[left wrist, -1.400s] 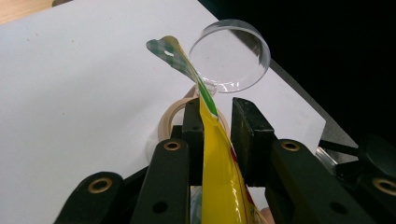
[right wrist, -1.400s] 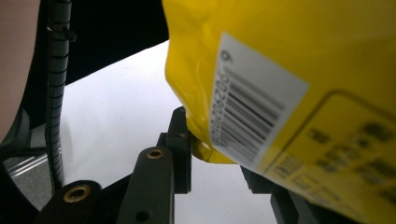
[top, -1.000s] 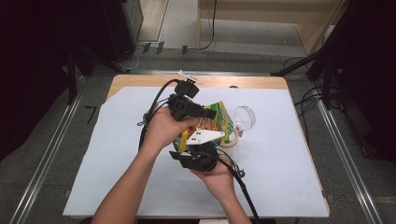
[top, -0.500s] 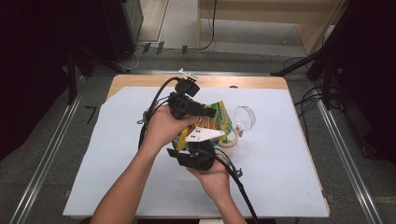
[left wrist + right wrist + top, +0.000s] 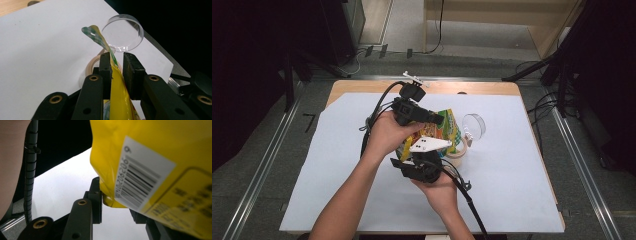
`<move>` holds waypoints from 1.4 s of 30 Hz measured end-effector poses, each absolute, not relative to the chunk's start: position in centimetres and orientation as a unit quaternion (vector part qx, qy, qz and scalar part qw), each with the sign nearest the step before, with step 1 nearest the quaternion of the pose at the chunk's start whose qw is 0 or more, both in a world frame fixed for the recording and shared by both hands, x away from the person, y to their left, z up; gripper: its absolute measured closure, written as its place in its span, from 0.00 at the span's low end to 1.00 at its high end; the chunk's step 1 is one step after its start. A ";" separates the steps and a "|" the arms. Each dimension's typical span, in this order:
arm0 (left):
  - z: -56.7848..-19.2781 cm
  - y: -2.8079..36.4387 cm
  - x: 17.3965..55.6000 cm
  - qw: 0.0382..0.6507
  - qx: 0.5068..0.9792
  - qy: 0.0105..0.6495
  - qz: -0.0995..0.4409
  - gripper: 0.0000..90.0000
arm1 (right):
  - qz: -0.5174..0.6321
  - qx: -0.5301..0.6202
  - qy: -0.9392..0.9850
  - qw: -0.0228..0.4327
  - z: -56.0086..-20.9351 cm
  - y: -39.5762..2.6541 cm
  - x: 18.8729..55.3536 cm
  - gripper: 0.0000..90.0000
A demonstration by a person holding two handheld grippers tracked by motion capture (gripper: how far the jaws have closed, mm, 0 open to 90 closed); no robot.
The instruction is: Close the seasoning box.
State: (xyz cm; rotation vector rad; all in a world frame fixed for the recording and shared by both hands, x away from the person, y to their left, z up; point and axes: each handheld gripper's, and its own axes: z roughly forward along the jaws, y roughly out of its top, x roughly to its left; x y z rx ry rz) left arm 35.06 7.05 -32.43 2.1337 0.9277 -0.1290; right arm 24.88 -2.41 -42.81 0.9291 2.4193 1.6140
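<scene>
Both grippers are clamping the yellow-and-green glossy snack packet [image 5: 443, 131] above the white table sheet, the left gripper [image 5: 117, 65] pinching its top edge and the right gripper [image 5: 115, 202] its bottom corner, probably bracing to tear it open, which needs opposed pulls.

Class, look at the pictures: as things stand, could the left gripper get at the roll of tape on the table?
Probably not yet. The left gripper has the yellow packet between its jaws, and the roll of tape lies below, partly behind that packet; it would need to let go first.
</scene>
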 end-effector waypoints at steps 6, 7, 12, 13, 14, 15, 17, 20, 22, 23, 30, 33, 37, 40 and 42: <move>-32.4 7.1 35.1 0.394 0.842 0.366 -0.051 0.86 | 0.528 0.302 0.793 0.044 -42.8 -2.4 24.9 0.77; -32.5 7.1 35.1 0.394 0.842 0.366 -0.051 0.86 | 0.528 0.301 0.793 0.045 -42.8 -2.4 24.9 0.77; -32.5 7.2 35.2 0.396 0.840 0.366 -0.052 0.86 | 0.526 0.299 0.795 0.048 -42.9 -2.5 25.0 0.77; -32.5 7.2 35.2 0.396 0.841 0.366 -0.051 0.86 | 0.527 0.298 0.794 0.049 -42.9 -2.4 25.0 0.77; -32.5 7.2 35.2 0.396 0.841 0.366 -0.051 0.86 | 0.527 0.298 0.794 0.048 -42.9 -2.4 25.0 0.77; -32.5 7.3 35.2 0.397 0.840 0.367 -0.049 0.86 | 0.527 0.298 0.794 0.049 -42.9 -2.4 25.0 0.77; -32.4 7.4 35.2 0.399 0.839 0.366 -0.050 0.86 | 0.526 0.298 0.795 0.051 -42.8 -2.3 25.0 0.77; -32.3 7.5 35.2 0.400 0.839 0.367 -0.049 0.86 | 0.525 0.297 0.795 0.052 -42.8 -2.2 25.1 0.77; -32.3 7.5 35.2 0.401 0.838 0.367 -0.048 0.86 | 0.526 0.297 0.795 0.052 -42.7 -2.2 25.1 0.77; -32.3 7.6 35.2 0.402 0.838 0.367 -0.049 0.86 | 0.526 0.296 0.796 0.052 -42.7 -2.2 25.1 0.77; -32.3 7.6 35.2 0.400 0.838 0.367 -0.047 0.86 | 0.526 0.296 0.796 0.053 -42.7 -2.1 25.1 0.77; -32.3 7.6 35.1 0.402 0.838 0.366 -0.047 0.86 | 0.526 0.295 0.796 0.054 -42.7 -2.1 25.1 0.77; -32.2 7.6 35.1 0.403 0.837 0.367 -0.046 0.86 | 0.525 0.294 0.797 0.056 -42.7 -2.1 25.1 0.77; -32.2 7.6 35.0 0.402 0.837 0.367 -0.046 0.86 | 0.527 0.294 0.796 0.055 -42.6 -2.1 25.1 0.77; -32.2 7.6 35.1 0.402 0.837 0.368 -0.046 0.86 | 0.527 0.295 0.795 0.054 -42.6 -2.0 25.1 0.77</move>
